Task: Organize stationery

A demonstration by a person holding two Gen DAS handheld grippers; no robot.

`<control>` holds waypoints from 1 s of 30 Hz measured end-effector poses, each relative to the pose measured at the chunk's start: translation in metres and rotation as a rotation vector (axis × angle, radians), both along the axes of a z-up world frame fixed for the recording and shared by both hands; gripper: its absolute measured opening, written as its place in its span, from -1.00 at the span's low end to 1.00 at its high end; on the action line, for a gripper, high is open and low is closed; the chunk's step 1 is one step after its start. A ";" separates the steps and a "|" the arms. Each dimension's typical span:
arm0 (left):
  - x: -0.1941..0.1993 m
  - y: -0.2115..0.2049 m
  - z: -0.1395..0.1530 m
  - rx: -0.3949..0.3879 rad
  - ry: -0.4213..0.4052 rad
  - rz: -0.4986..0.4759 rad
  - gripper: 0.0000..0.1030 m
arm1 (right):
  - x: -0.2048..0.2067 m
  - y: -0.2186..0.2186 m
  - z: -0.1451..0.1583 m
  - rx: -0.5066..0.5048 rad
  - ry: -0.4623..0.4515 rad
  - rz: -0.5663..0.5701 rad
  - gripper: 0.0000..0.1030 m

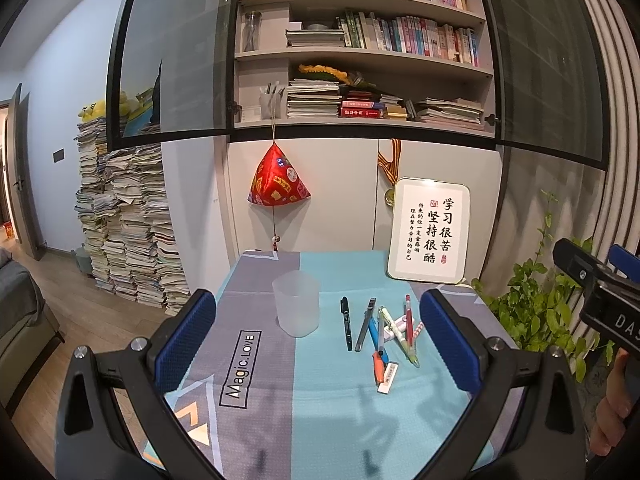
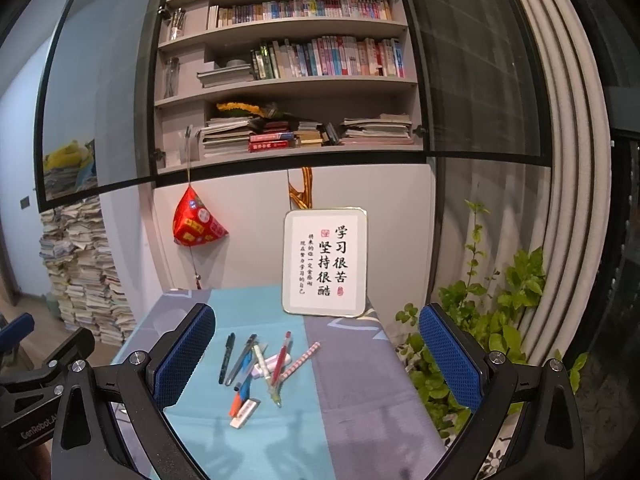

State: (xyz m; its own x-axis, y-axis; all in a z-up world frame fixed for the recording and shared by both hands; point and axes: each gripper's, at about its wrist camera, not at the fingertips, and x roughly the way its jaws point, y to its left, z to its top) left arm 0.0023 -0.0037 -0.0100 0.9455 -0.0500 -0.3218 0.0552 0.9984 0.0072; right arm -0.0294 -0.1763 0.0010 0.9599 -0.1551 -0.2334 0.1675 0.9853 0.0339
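Plainly, "Magic.LOVE" marks the tablecloth [image 1: 256,360]; left hand-held gripper [image 1: 316,344] and right hand-held gripper [image 2: 316,356] both gape, empty.

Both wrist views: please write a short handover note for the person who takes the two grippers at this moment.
Left gripper: open, holds nothing, above the near table edge.
Right gripper: open, holds nothing, facing the pile.
Cup: translucent, upright, looks empty, on the tablecloth left of the pens.
Pens: loose crossed pile; a black marker lies apart beside it; a white eraser sits at the near end.
Done: nothing in the cup yet.
Left: probably every pen goes into the cup; the black marker looks easiest first.
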 end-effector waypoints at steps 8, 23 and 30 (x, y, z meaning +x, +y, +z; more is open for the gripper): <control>0.001 -0.001 -0.002 0.002 0.009 0.000 0.97 | 0.004 0.000 -0.005 0.002 0.012 0.003 0.98; 0.008 -0.004 -0.006 0.007 0.022 -0.004 0.97 | 0.008 0.000 -0.010 0.004 0.027 0.002 0.98; 0.012 -0.005 -0.008 0.015 0.027 -0.008 0.97 | 0.008 0.000 -0.012 0.005 0.029 0.004 0.98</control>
State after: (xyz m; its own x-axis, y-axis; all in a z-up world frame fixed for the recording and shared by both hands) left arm 0.0141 -0.0089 -0.0179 0.9361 -0.0528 -0.3477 0.0638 0.9978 0.0204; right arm -0.0210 -0.1760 -0.0106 0.9532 -0.1502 -0.2624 0.1648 0.9857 0.0343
